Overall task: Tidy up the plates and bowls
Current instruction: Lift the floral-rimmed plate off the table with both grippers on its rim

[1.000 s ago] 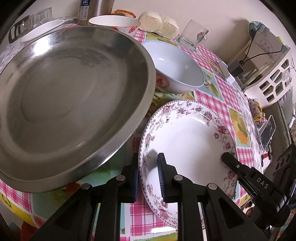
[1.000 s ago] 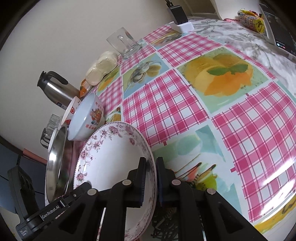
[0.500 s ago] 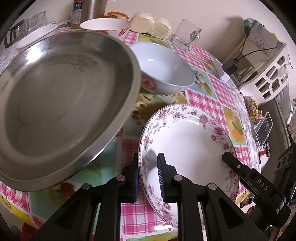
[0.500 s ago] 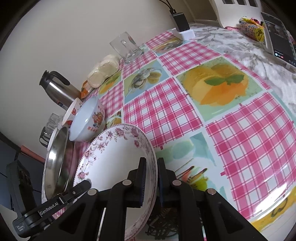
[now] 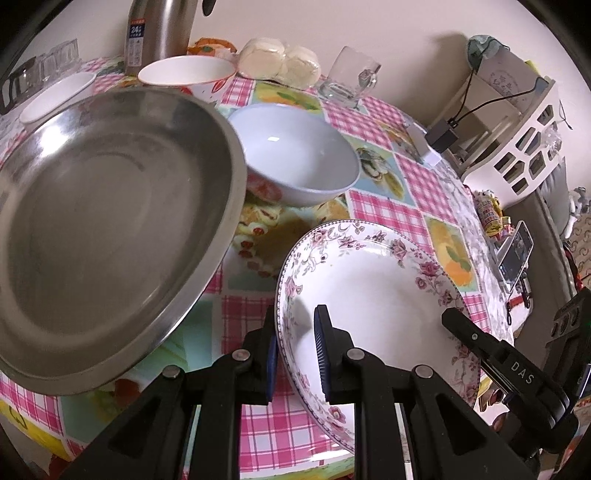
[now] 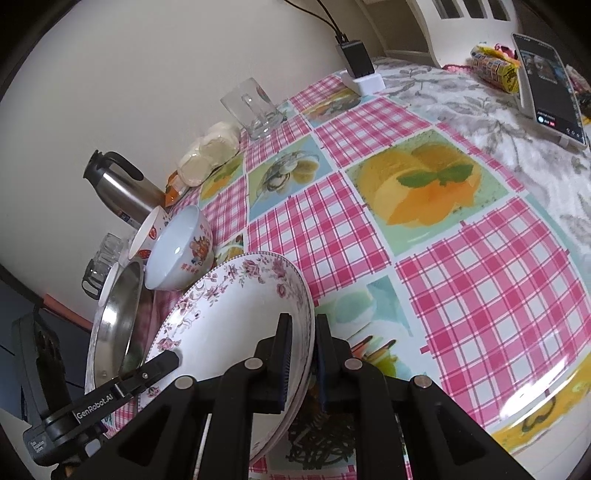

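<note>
A white plate with a pink floral rim [image 5: 369,291] is held above the table by both grippers. My left gripper [image 5: 295,347] is shut on its near left rim. My right gripper [image 6: 301,354] is shut on its opposite rim, and the plate [image 6: 236,317] tilts in that view. A large steel plate [image 5: 103,221] lies to the left. A white bowl with red print [image 5: 299,162] stands behind the plates, and a second bowl [image 5: 186,72] and a small white dish [image 5: 55,96] stand further back.
A steel thermos [image 5: 159,33], wrapped buns [image 5: 280,62], a glass mug [image 5: 349,77] and small glasses [image 5: 44,66] line the back of the checked tablecloth [image 6: 461,277]. A charger [image 6: 356,59] and a phone [image 6: 546,85] lie at the right, by a white basket [image 5: 524,147].
The floral plate has risen between both grippers. The steel plate and bowls have shifted away in the left wrist view.
</note>
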Motion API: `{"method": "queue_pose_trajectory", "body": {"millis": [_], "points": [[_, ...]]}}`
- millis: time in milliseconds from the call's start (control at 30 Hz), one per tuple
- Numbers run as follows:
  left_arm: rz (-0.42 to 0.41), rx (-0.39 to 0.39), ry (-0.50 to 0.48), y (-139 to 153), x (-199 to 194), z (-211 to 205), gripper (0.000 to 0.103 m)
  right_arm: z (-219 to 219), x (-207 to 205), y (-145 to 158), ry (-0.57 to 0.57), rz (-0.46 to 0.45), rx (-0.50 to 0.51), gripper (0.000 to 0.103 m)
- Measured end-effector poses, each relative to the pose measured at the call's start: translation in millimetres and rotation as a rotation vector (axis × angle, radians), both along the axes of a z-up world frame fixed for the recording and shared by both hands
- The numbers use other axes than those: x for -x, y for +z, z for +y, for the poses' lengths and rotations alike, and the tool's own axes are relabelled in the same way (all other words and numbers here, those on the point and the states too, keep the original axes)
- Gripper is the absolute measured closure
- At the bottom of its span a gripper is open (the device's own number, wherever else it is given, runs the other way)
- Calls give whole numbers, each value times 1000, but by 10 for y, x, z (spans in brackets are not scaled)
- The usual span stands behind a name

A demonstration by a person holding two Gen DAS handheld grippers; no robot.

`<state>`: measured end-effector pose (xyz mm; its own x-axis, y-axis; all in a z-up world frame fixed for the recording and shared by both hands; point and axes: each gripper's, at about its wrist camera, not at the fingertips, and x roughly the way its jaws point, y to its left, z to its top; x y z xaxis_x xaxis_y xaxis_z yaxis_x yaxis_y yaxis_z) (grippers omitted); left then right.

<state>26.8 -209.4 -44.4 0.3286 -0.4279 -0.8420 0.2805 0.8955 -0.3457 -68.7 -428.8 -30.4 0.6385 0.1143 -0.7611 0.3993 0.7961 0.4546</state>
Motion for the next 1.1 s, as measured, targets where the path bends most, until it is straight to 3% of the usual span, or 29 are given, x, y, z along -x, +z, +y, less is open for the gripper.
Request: {"method": "queue_pose_trajectory", "body": {"millis": [233,567,800,1100], "points": [[-39,34,-17,179,27,-23,84,1,38,183,-13,-37,39,90],[-137,112,-23,597,44,84,84,151,179,708,-13,-210,116,89],[-164,132,-2,714,-6,271,84,336,89,755,10,-216,132,89],[-141,142,49,741,-175,579,84,619,-78,753,39,-199,148,89]]}}
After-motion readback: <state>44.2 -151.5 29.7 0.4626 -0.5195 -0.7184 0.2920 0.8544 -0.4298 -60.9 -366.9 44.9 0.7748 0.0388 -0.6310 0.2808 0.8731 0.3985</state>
